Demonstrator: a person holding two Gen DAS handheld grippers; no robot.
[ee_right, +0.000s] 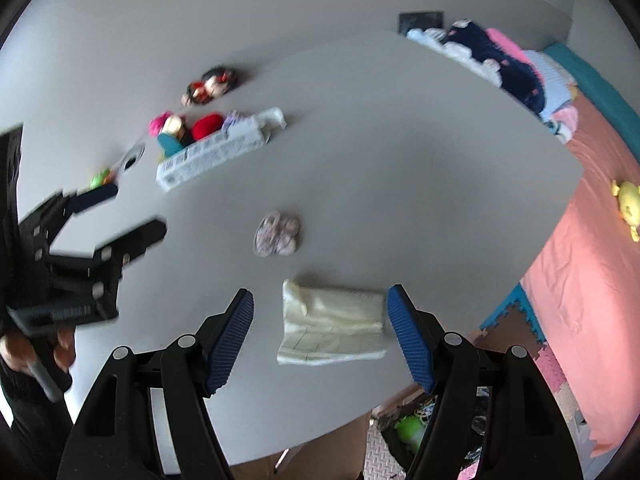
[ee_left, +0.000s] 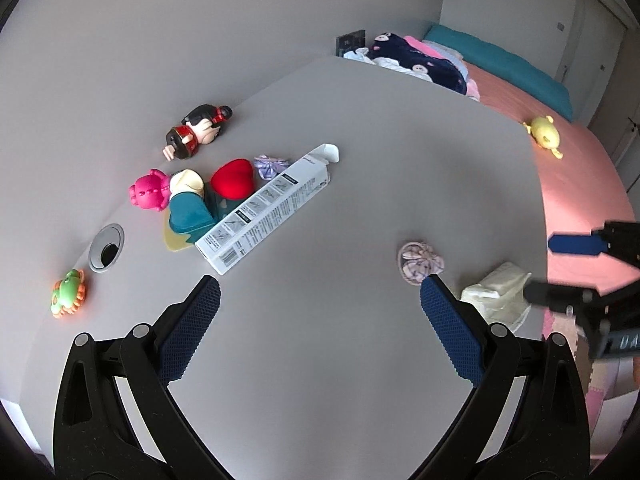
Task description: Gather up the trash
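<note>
Wrapper (ee_right: 332, 326), seemingly crumpled, lies between the open right gripper (ee_right: 320, 336) fingers.

You see a grey table (ee_left: 360, 140) filling the frame. At left lie a long white carton (ee_left: 264, 216), a red heart (ee_left: 233, 178), a pink toy (ee_left: 148, 194) and a doll (ee_left: 198, 130). At lower right lie a crumpled wrapper (ee_left: 420, 266) and a pale packet (ee_left: 498, 294).

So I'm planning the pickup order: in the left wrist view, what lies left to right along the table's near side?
Green and orange toy crab → silver cable grommet → long white printed carton → crumpled lilac wrapper → cream folded packet.
</note>
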